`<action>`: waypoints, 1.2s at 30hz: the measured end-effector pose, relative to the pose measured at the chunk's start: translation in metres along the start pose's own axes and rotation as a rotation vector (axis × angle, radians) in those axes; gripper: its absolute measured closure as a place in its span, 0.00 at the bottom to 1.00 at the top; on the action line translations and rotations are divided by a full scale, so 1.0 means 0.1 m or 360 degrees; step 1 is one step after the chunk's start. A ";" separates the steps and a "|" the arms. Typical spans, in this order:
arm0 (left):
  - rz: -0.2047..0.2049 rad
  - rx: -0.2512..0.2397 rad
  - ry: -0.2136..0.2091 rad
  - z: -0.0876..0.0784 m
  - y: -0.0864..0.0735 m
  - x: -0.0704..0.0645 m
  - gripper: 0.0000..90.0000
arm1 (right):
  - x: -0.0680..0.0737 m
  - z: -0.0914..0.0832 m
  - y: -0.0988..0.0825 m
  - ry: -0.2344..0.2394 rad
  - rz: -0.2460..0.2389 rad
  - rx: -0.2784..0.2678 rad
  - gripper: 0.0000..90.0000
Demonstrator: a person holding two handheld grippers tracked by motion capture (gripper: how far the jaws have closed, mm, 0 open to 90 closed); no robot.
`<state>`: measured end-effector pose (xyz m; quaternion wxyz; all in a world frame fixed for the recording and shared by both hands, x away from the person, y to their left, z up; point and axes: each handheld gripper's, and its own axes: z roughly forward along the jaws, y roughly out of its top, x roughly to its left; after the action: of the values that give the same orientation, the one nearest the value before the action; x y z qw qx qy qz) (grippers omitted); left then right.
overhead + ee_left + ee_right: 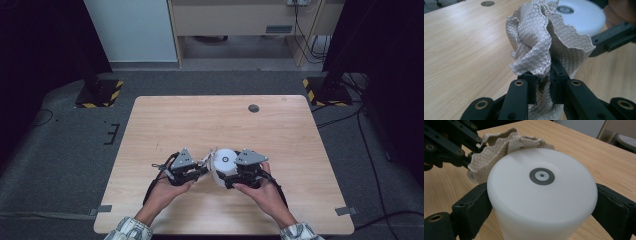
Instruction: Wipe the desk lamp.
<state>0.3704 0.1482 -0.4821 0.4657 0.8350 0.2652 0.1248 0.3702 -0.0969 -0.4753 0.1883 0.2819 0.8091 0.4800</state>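
Observation:
A white round-topped cylinder [224, 166] with a grey ring mark on top stands near the table's front middle. My right gripper [225, 176] is shut on it, its jaws pressing both sides of the cylinder [541, 195]. A beige quilted cloth [541, 42] is bunched up between the fingers of my left gripper [543, 85], which is shut on it. The cloth [499, 145] touches the cylinder's far left side, where the left gripper [472, 153] reaches in. In the high view the left gripper [204, 169] sits just left of the cylinder.
The wooden table [200, 120] has a small dark round hole [254, 108] at the back right. Two stands with yellow-black striped bases [99, 92] [325, 90] sit on the floor behind the table. Cables run along the floor at the right.

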 end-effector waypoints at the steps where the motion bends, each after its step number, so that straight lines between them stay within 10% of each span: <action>1: 0.0002 0.0018 0.0003 0.03 -0.02 0.00 0.86 | -0.01 0.00 0.00 0.0001 0.0000 -0.0001 0.10; 8: 0.0008 0.0088 0.0015 0.11 -0.07 0.02 0.86 | -0.02 0.01 0.00 -0.0003 0.0004 -0.0001 0.10; 16: -0.0001 -0.0062 0.0005 -0.08 0.07 -0.02 0.86 | -0.03 0.02 0.01 -0.0017 0.0010 -0.0003 0.10; 29: 0.0012 0.0100 0.0008 0.17 -0.07 -0.04 0.86 | -0.08 0.03 0.01 -0.0069 0.0041 -0.0002 0.10; 36: -0.0021 0.0017 0.0016 0.07 -0.02 -0.01 0.86 | -0.08 0.01 0.02 -0.0062 0.0074 -0.0001 0.08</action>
<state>0.3722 0.1435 -0.4877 0.4608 0.8350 0.2737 0.1247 0.3780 -0.1006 -0.4742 0.1931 0.3098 0.7984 0.4789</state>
